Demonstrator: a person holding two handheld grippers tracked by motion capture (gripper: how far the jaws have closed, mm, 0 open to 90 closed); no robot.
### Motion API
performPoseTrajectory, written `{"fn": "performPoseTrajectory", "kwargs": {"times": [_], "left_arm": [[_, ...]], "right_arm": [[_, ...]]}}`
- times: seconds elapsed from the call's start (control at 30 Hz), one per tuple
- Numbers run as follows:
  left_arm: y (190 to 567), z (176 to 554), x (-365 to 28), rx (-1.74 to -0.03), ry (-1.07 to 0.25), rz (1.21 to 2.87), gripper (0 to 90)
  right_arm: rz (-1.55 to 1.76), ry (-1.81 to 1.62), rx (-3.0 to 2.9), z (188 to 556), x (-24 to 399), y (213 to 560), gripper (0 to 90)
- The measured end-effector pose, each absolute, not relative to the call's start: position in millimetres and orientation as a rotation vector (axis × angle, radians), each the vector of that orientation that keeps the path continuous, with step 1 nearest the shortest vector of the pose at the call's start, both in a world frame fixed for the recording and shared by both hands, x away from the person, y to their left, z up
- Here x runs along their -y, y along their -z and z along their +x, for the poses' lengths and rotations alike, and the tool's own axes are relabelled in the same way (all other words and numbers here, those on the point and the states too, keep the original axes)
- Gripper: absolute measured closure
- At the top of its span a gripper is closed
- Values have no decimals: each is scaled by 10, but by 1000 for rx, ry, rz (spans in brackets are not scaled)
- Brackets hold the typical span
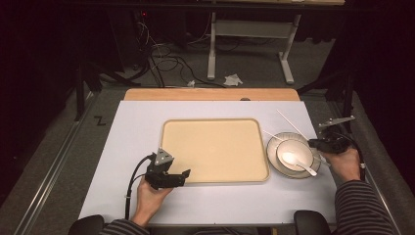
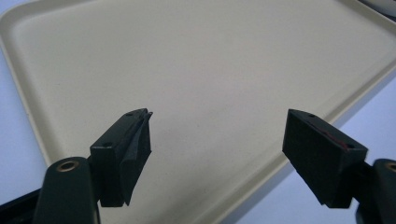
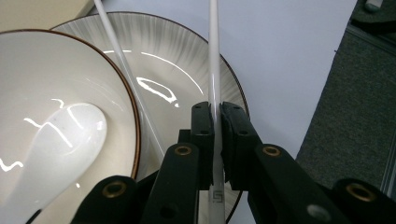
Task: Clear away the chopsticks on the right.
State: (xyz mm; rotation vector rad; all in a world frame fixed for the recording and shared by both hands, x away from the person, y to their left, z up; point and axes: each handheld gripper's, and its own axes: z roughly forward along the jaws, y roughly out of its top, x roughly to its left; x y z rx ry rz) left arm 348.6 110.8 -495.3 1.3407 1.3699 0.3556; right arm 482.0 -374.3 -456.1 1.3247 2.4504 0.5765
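My right gripper (image 3: 217, 116) is shut on a white chopstick (image 3: 214, 56), which runs on past the jaws over the rim of a grey ribbed plate (image 3: 177, 60). On that plate stands a white bowl (image 3: 46, 70) with a white spoon (image 3: 56, 149) in it. A second chopstick (image 3: 121, 56) lies across the plate beside the bowl. In the high view the right gripper (image 1: 313, 143) is at the plate's (image 1: 272, 157) right edge. My left gripper (image 2: 217, 135) is open with nothing between its jaws, over the near left corner of a beige tray (image 2: 210, 56).
The tray (image 1: 215, 120) lies in the middle of the pale table (image 1: 132, 142), with the plate just to its right. A wooden strip (image 1: 210, 94) borders the far edge. Beyond it, cables and a desk frame (image 1: 249, 29) are on the floor.
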Motion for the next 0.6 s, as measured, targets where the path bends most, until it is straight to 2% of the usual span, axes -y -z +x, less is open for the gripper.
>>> {"fn": "performPoseTrajectory", "kwargs": {"times": [0.6], "left_arm": [[4906,3509,-1122,-1374,-344,1335,276]], "right_arm": [[1340,-682,-2353,4632,3754,4349,857]]}}
